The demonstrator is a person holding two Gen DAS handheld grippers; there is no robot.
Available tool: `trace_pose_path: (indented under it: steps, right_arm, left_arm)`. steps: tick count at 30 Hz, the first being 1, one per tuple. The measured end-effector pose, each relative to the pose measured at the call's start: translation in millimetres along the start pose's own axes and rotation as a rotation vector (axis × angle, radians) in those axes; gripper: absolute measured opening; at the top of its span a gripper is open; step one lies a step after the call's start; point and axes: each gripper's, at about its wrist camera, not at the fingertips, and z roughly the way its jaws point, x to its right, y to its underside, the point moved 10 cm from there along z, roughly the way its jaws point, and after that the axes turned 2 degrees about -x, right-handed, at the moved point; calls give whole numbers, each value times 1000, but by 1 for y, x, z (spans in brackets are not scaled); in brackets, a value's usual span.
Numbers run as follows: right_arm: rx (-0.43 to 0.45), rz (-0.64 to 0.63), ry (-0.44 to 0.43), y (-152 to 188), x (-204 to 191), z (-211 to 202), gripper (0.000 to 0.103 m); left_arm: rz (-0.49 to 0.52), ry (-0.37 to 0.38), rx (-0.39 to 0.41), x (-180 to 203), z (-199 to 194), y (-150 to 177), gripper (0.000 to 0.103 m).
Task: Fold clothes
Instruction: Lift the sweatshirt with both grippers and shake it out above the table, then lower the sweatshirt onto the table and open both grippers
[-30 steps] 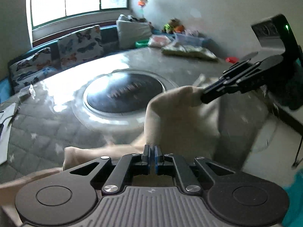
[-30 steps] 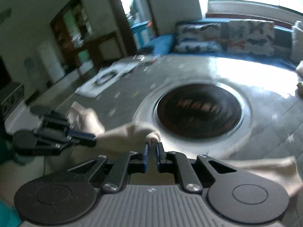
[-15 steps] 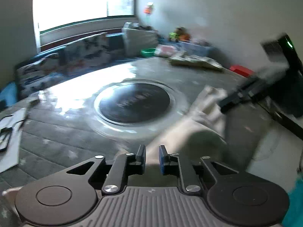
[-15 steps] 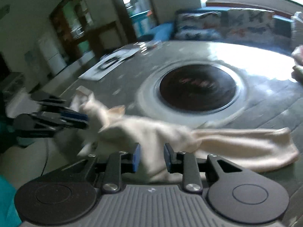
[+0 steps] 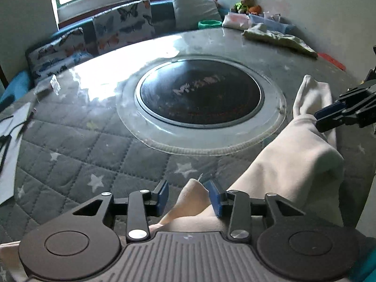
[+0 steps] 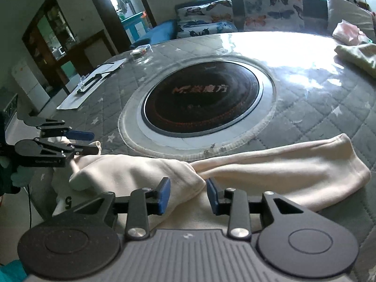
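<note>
A cream sweatshirt [image 5: 293,159] lies on the near edge of the round quilted table [image 5: 70,145]; it also shows in the right wrist view [image 6: 270,171], with a sleeve stretched to the right. My left gripper [image 5: 189,197] is open, jaws on either side of a cloth corner. My right gripper [image 6: 188,193] is open over a folded edge of the sweatshirt. Each gripper shows in the other's view: the right gripper [image 5: 329,119] at the far right, the left gripper [image 6: 87,142] at the left, both just above the cloth.
A black round hotplate [image 5: 199,94] sits in the table's middle. Another pale garment [image 5: 277,38] lies at the far right edge. Papers [image 6: 91,82] lie at the table's left side. Butterfly cushions [image 5: 122,25] line a bench behind the table.
Both grippers were shut on the sweatshirt and held it up; both have opened, and the cloth has dropped flat onto the table.
</note>
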Motion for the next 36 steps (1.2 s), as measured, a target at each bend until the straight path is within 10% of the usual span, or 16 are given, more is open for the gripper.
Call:
trace_pose_path:
  steps: [6, 11, 26, 36]
  right_arm:
    - [-5, 19, -17, 20, -1, 13, 30]
    - [14, -29, -12, 16, -9, 9, 8]
    - [167, -219, 162, -105, -11, -12, 7]
    - [181, -168, 290, -174, 40, 65, 7]
  left_arm:
    - [11, 51, 0, 6, -2, 1, 12]
    - [-2, 28, 35, 3, -14, -6, 10]
    - [-139, -176, 299, -89, -47, -131, 10]
    - [-288, -232, 251, -145, 25, -155, 10]
